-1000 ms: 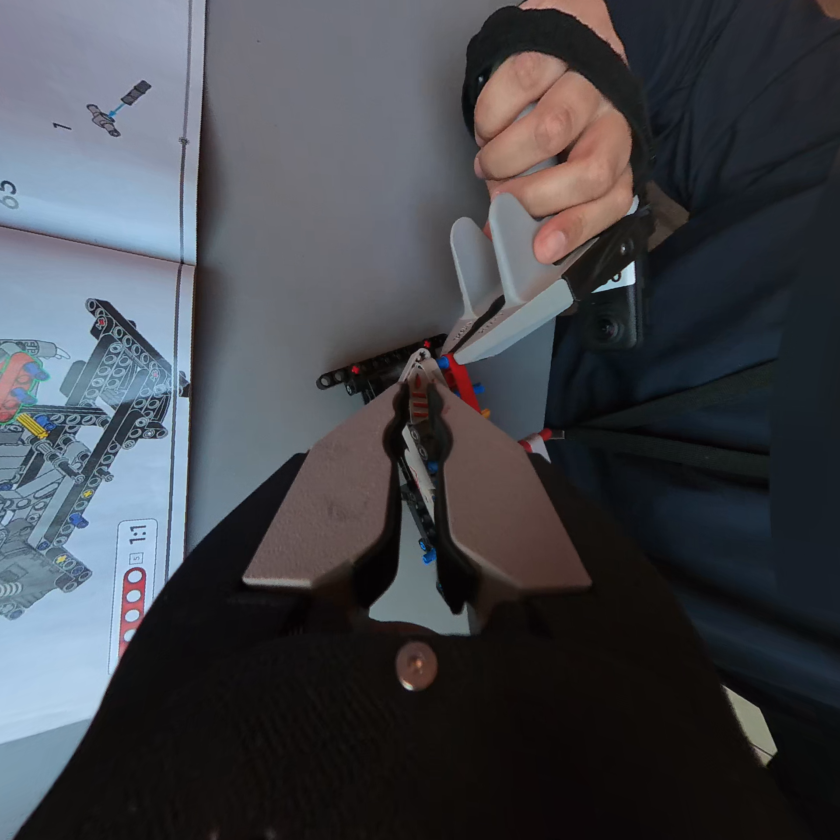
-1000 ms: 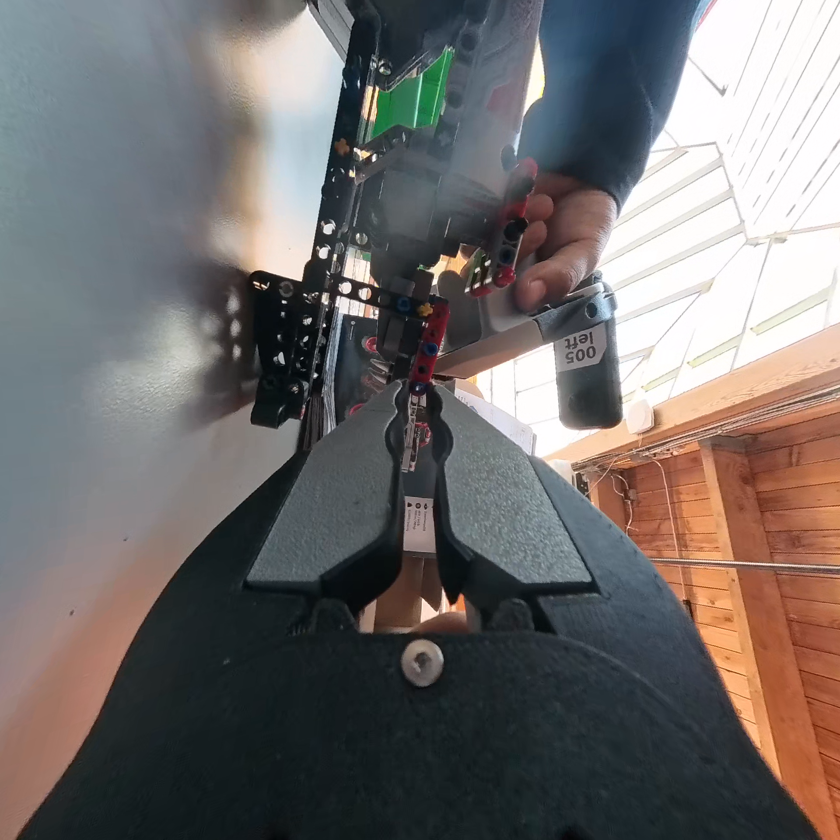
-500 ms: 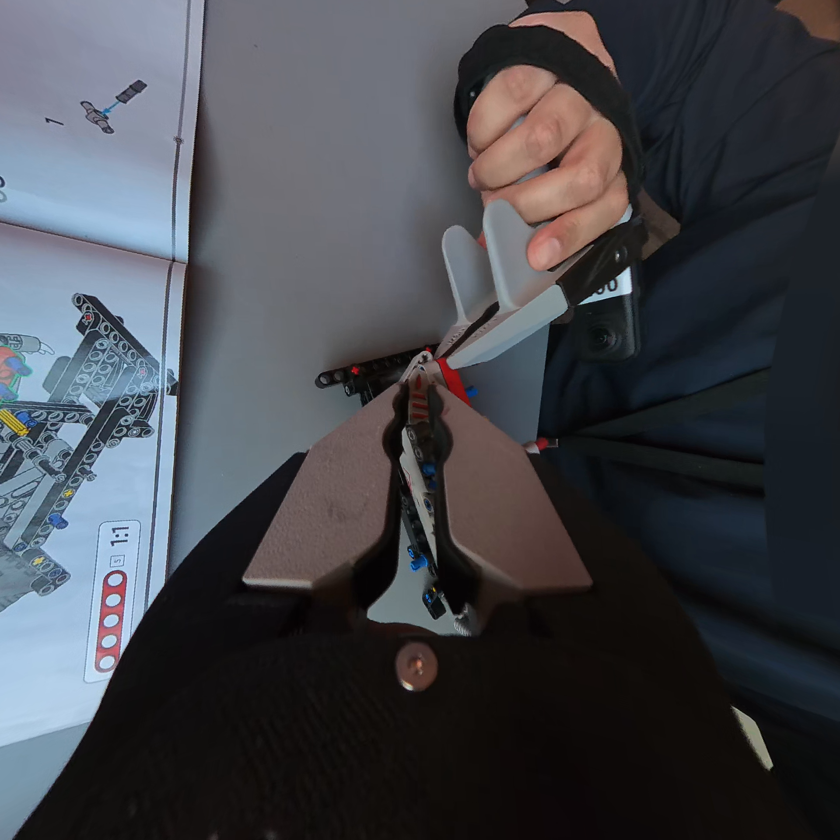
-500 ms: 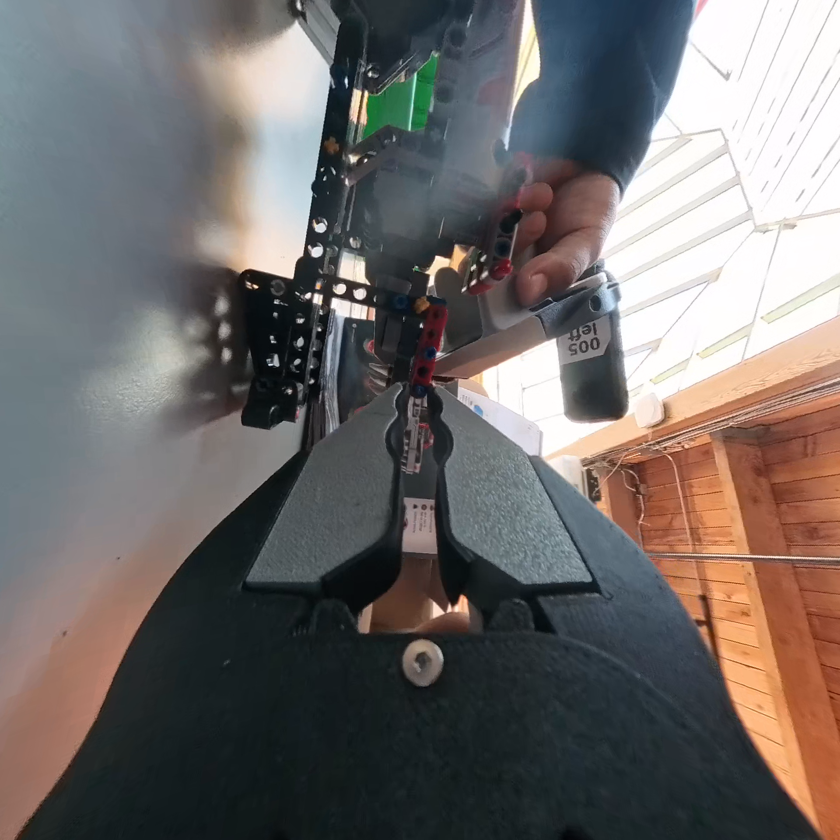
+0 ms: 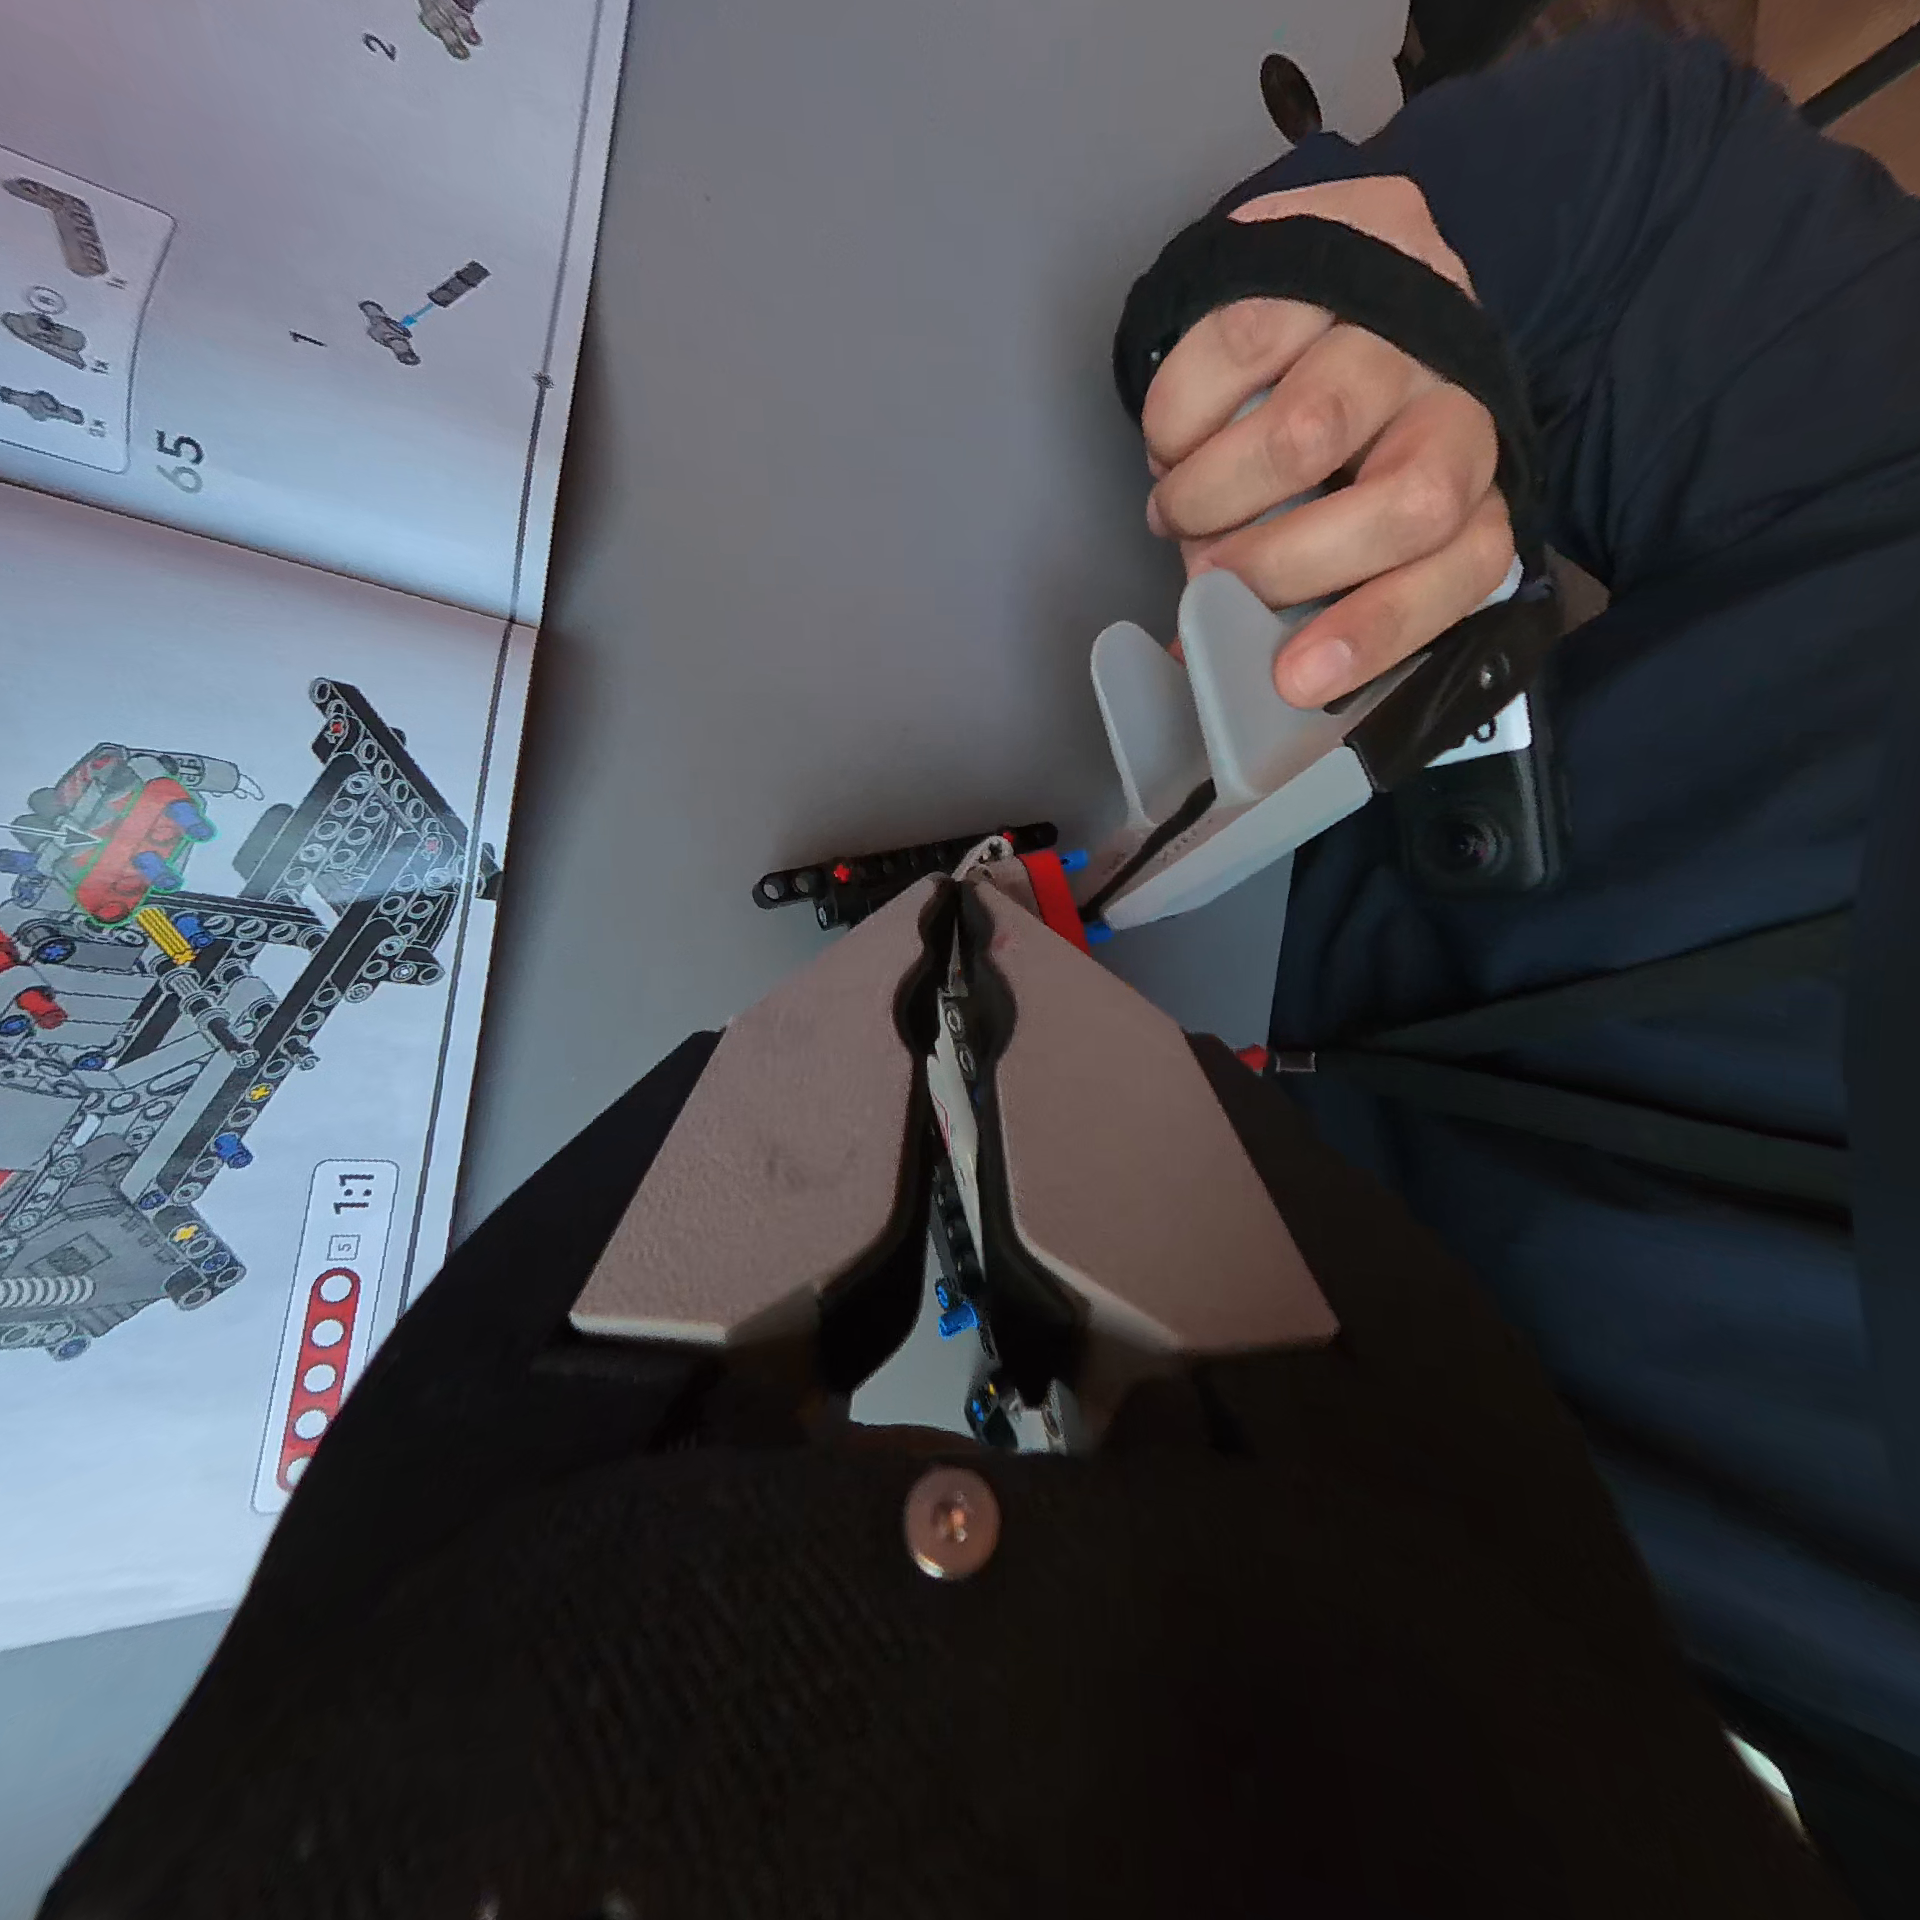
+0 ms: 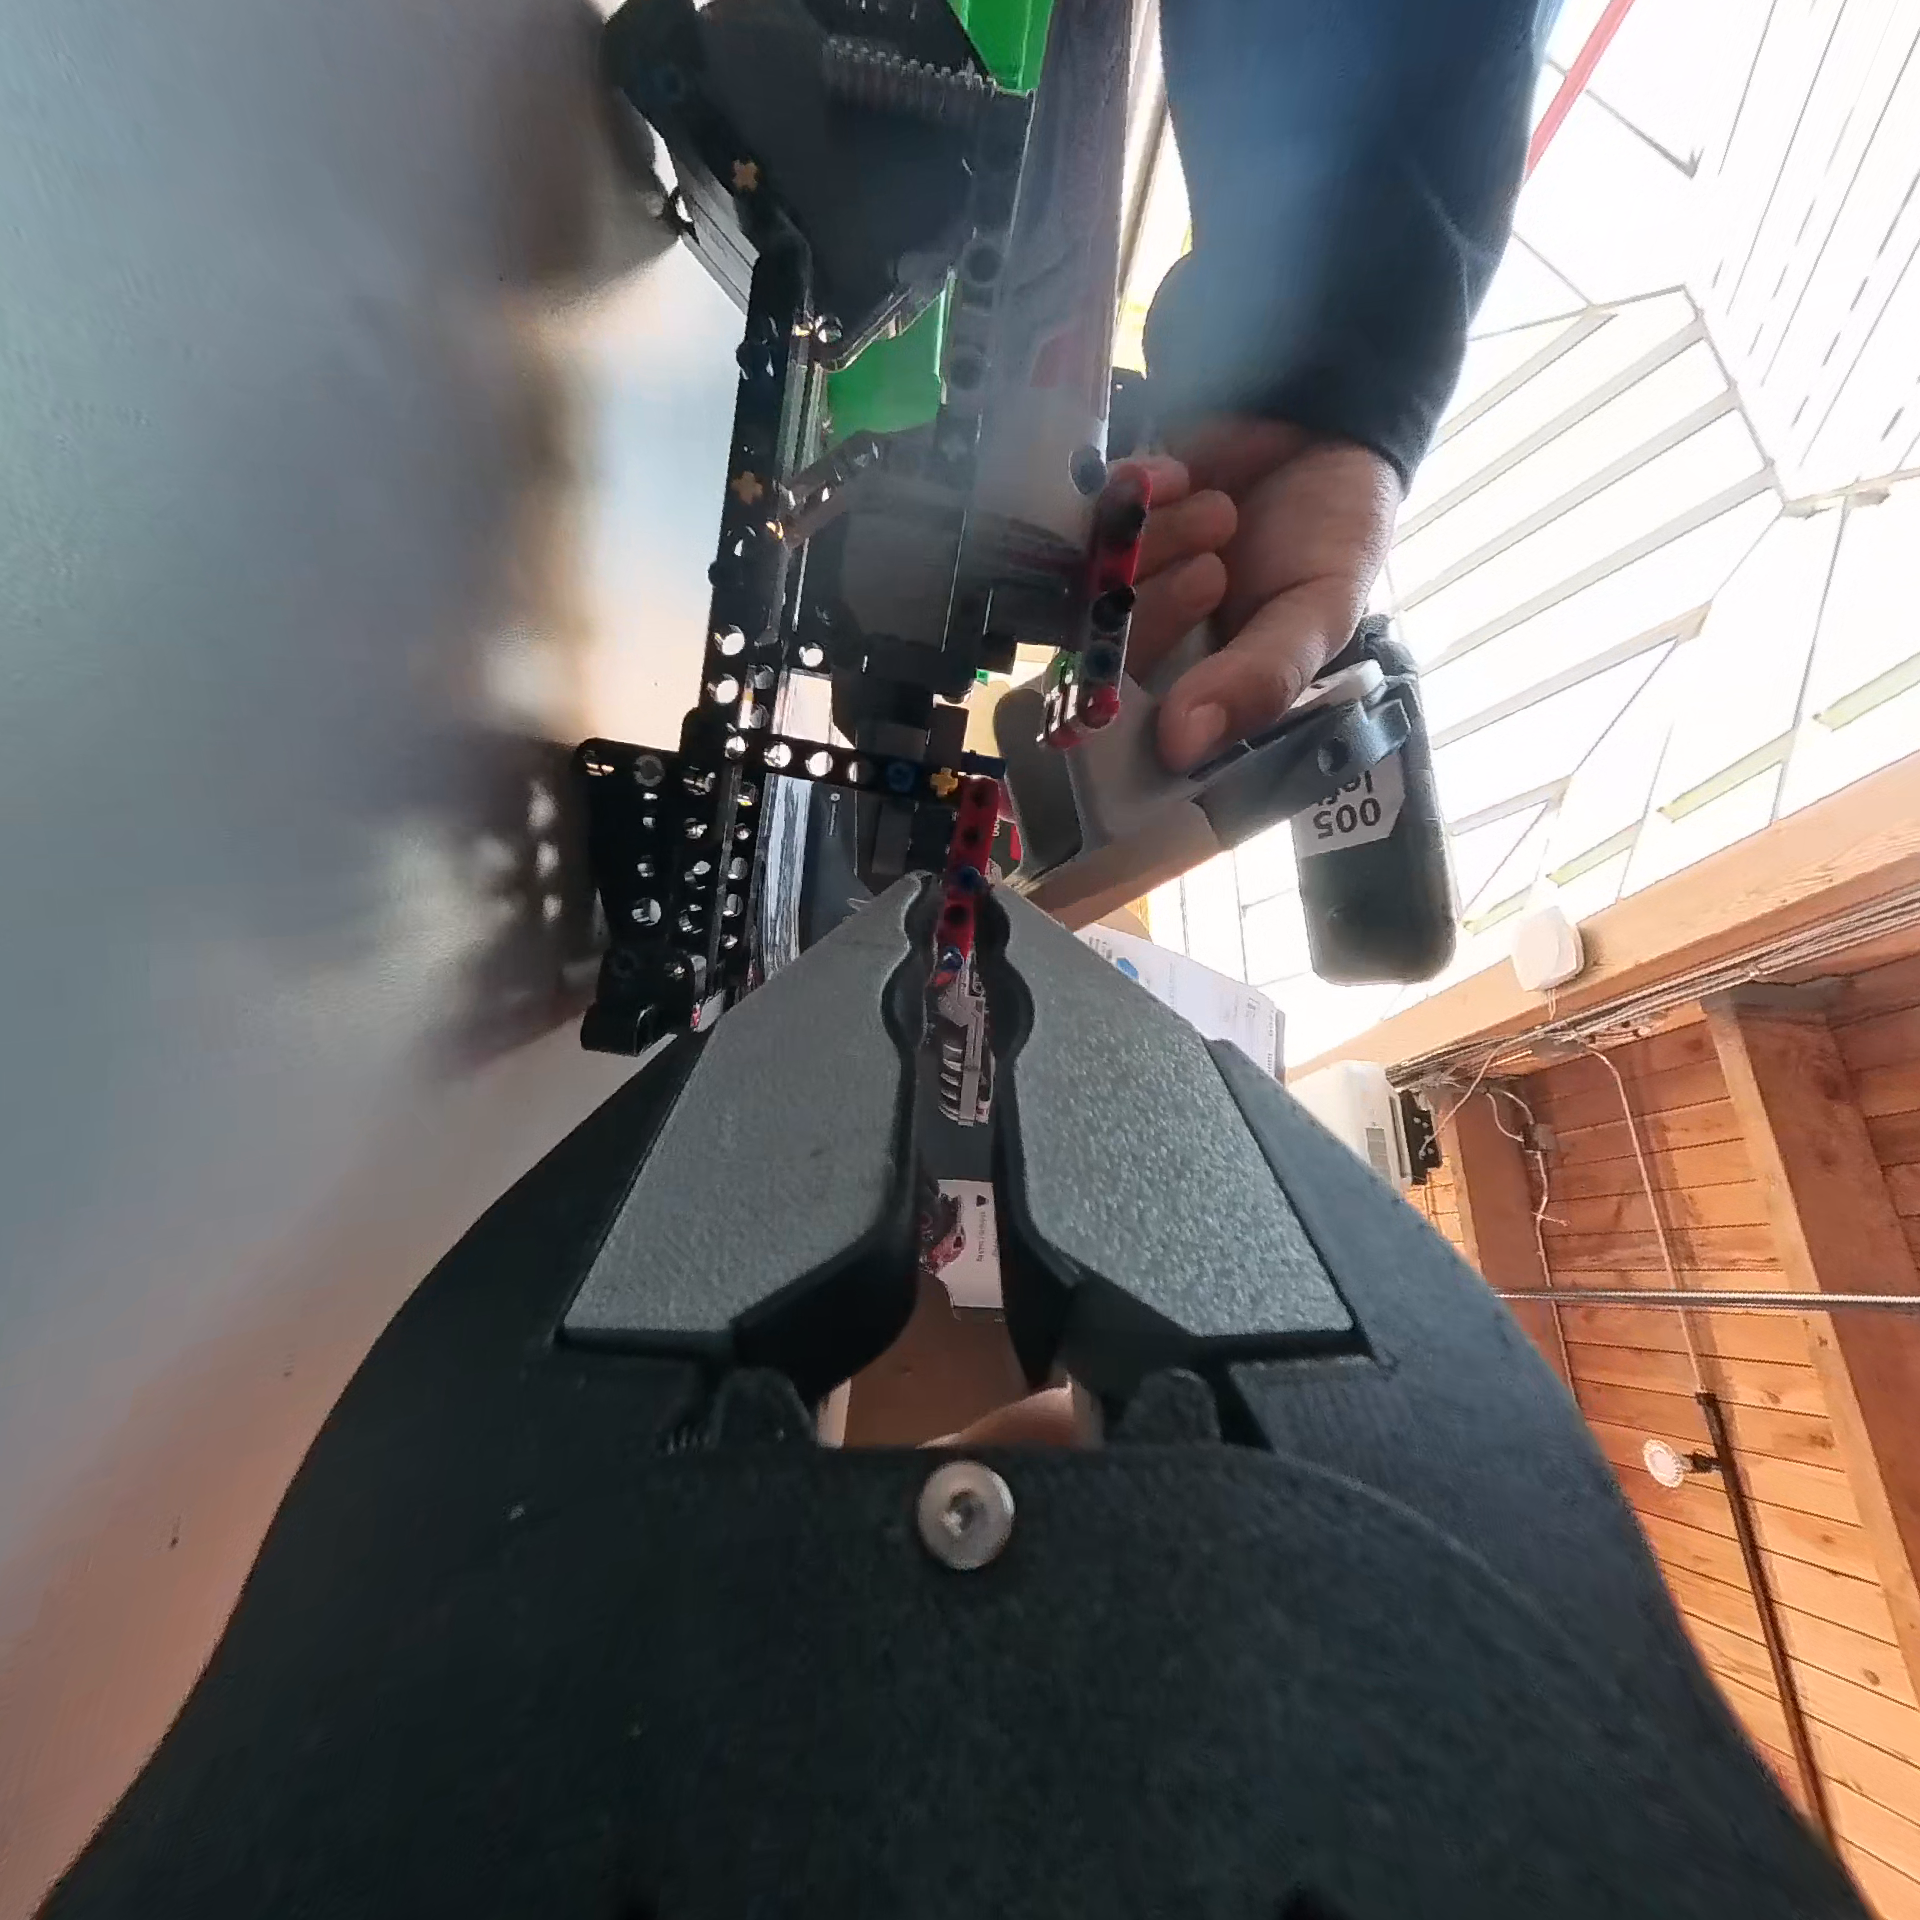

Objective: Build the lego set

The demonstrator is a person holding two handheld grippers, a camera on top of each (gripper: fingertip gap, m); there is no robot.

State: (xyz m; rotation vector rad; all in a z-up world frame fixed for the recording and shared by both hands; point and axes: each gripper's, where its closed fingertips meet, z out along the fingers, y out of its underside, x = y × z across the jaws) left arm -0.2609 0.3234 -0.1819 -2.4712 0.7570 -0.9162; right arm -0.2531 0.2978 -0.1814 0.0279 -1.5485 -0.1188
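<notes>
The lego model, a black beam frame with green parts, grey blocks and a white panel, is held above the grey table. My left gripper is shut on the model's white-and-black edge. It also shows in the right wrist view as a grey body in a hand. My right gripper is shut on a short red beam with blue pins at the end of the model's black crossbeam. In the left wrist view the right gripper pinches that red beam.
An open instruction booklet lies on the table to the left. A person's dark sleeve and torso fill the right side. A second red beam sits on the model's side near the hand. A wooden wall stands behind. The tips of both grippers are at nearly the same place.
The red beam now sits deeper between my right gripper's tips. The model has shifted in the right wrist view. In the left wrist view the right gripper has moved slightly right.
</notes>
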